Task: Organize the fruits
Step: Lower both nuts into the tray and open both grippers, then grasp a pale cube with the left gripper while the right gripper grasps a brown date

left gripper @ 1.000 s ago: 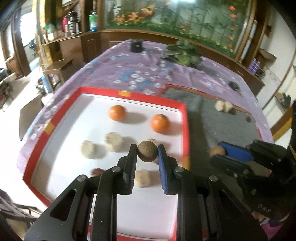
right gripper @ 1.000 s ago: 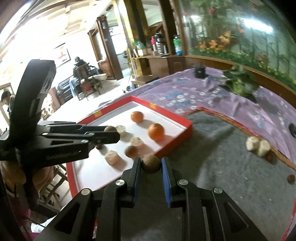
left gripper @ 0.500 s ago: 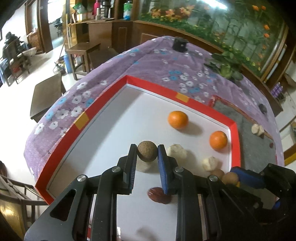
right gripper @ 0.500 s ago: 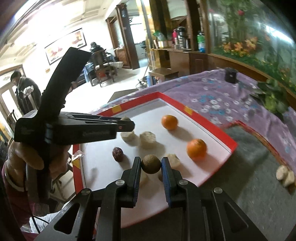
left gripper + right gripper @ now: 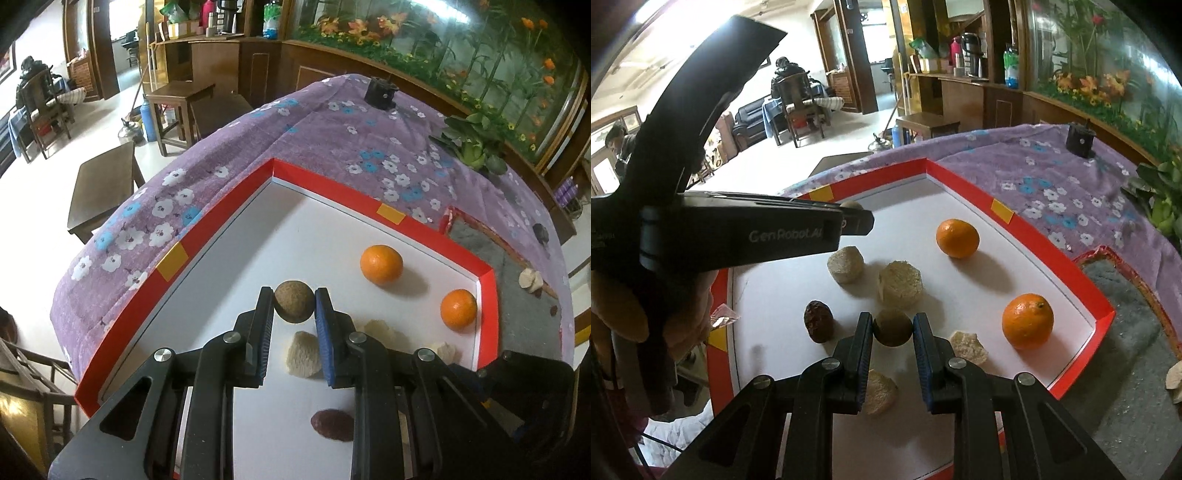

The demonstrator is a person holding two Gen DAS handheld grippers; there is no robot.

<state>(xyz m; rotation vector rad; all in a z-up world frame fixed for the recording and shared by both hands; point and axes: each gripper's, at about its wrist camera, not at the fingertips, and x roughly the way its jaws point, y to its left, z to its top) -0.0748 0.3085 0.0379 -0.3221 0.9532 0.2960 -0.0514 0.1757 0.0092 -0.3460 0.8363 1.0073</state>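
Observation:
My left gripper [image 5: 294, 306] is shut on a round brown fruit [image 5: 293, 305] and holds it above the white floor of the red-rimmed tray [image 5: 207, 236]. My right gripper [image 5: 892, 328] is shut on another round brown fruit [image 5: 892, 326] over the same tray [image 5: 1104, 314]. In the tray lie two oranges [image 5: 957, 238] [image 5: 1027, 321], several pale rough pieces [image 5: 899, 284] and a dark red date [image 5: 819, 321]. The left gripper also shows in the right wrist view [image 5: 855, 216], over the tray's far left side.
The tray stands on a purple flowered cloth [image 5: 258, 147]. A grey mat [image 5: 1126, 369] lies right of the tray with pale pieces [image 5: 530, 278] on it. A leafy plant [image 5: 472, 144] and a small black object [image 5: 380, 92] stand further back.
Both grippers have moved left over the tray with their brown fruits still held. The right gripper came from above the grey mat to above the tray floor.

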